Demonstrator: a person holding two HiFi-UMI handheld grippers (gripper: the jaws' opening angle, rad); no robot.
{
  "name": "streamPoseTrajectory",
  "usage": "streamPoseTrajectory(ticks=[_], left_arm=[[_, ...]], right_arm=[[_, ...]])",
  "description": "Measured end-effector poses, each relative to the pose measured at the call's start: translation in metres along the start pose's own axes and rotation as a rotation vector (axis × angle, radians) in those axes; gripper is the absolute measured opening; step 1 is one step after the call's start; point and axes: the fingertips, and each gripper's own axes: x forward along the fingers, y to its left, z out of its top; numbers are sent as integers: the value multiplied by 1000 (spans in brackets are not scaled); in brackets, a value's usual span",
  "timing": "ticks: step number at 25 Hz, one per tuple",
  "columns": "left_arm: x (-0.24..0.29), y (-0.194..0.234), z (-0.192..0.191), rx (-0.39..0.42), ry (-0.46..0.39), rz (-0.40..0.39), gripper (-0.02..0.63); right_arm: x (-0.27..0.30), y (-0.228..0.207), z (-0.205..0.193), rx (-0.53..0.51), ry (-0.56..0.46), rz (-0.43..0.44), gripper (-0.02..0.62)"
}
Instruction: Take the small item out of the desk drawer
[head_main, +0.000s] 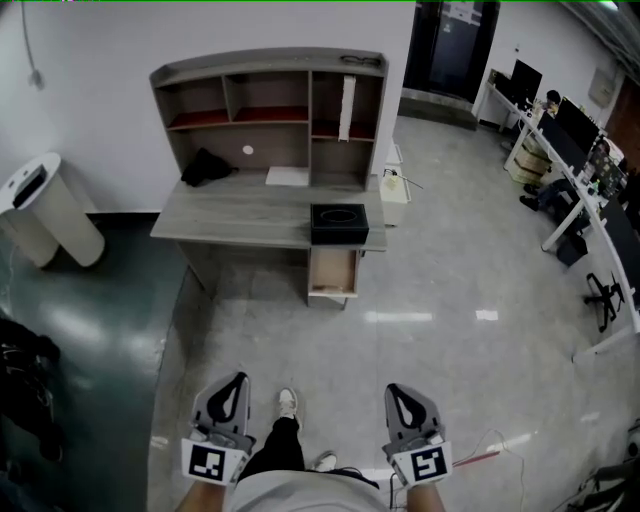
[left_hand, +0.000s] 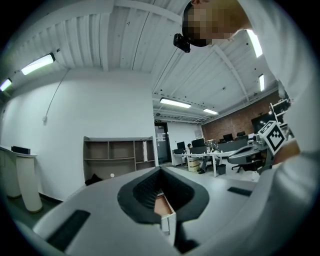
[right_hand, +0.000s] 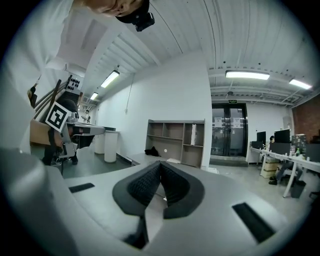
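The task has hardly begun. The person stands on the glossy grey floor, well apart from the grey wood-grain desk with a shelf hutch. Under the right end of the surface, just below a black square box, the pale wooden drawer already hangs pulled out, so the opening step looks done. The small item should lie inside it, but from this far off nothing in the drawer can be made out.

The left gripper and the right gripper are both held low near the person's body. In each gripper view the ribbed black pads are pressed together at the tips with nothing between them.

What is left, I judge, is nearly everything: walking up, reaching in, pinching the item and lifting it clear.
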Motion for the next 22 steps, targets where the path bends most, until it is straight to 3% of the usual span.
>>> streamPoseTrajectory(ticks=[9,14,22], left_arm=[[158,77,-19,-100,-23,-98,17],[228,116,-27,-117,-36,-163,17],[294,113,-43,-163,-2,-209,17]], right_arm=[[132,-51,26,-95,108,-70,24],[189,-68,40,-128,141,-119,23],[225,-99,24,-141,201,-126,23]])
